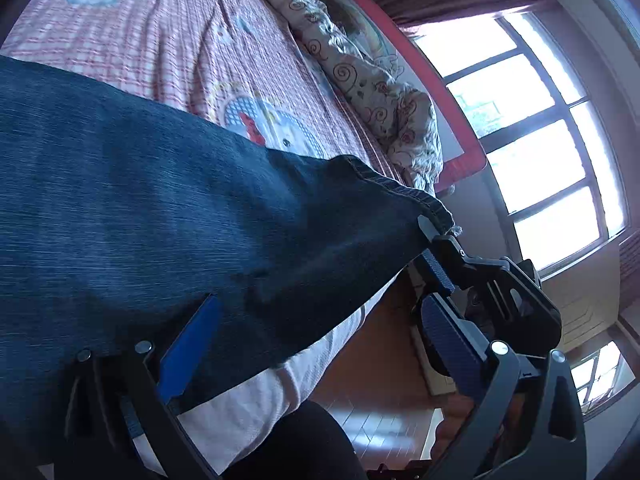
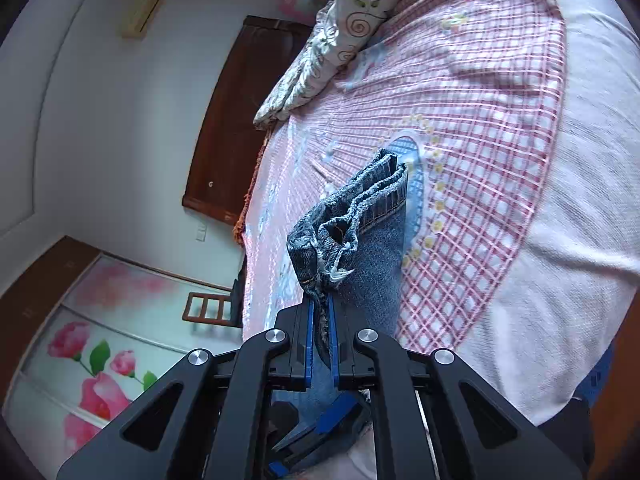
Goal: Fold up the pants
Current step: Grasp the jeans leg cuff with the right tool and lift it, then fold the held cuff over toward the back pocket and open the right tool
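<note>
One pair of jeans (image 2: pixel 360 232) on the bed (image 2: pixel 500 140), hems at twelve o'clock. Right gripper (image 2: pixel 320 320) clenched on denim (frayed edge). Left gripper (image 1: pixel 320 312) spread wide, denim draped between fingers.

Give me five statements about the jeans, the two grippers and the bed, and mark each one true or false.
1. The right gripper is shut on the jeans. True.
2. The left gripper is clamped shut on the jeans. False: its jaws stand wide apart, with denim lying across one finger.
3. The jeans are blue denim. True.
4. The bed cover is plain green. False: it is pink and white check.
5. A patterned quilt lies on the bed near the window. True.
</note>
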Demonstrator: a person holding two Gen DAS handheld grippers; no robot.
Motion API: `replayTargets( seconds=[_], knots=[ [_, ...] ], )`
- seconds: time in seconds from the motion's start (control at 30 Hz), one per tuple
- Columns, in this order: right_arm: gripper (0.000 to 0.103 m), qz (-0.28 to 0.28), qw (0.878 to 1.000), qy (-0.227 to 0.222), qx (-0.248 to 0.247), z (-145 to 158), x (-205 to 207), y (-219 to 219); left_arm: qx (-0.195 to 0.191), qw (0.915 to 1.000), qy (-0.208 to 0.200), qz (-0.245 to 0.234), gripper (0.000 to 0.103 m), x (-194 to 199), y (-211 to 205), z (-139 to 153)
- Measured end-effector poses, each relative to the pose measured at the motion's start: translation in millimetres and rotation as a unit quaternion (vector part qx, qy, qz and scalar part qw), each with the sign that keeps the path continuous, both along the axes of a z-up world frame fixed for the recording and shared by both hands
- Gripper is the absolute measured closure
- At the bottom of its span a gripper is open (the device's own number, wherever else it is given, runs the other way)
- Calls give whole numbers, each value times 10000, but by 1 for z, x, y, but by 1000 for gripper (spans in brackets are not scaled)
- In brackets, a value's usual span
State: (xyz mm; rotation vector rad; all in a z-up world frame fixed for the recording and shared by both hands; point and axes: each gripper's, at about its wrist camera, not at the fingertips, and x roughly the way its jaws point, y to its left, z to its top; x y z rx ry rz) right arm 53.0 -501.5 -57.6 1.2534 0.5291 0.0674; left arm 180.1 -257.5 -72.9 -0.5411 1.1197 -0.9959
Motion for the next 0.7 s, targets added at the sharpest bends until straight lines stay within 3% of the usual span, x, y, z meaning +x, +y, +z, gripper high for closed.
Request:
replayTargets(
  seconds=[0.1, 0.2, 0.43, 0.57, 0.7],
  knots=[
    [98, 372, 9989, -189, -195, 22, 19, 16, -167, 9989, -41, 437, 3, 4, 51, 7],
    [98, 862, 9948, -417, -337, 45, 47, 42, -98, 9960, -145, 874, 3, 10, 102, 10],
    [98, 2055, 9742, -742, -561, 79, 103, 135, 337, 9772, -611, 2003, 2, 5, 225, 21],
    [98, 2827, 9535, -603, -857, 73, 117, 205, 527, 9649, -704, 2473, 2, -5, 274, 19],
    [98, 3684, 9192, -7, -1389, 31, 118, 272, 582, 9576, -572, 2764, 2, -10, 301, 6]
  ],
)
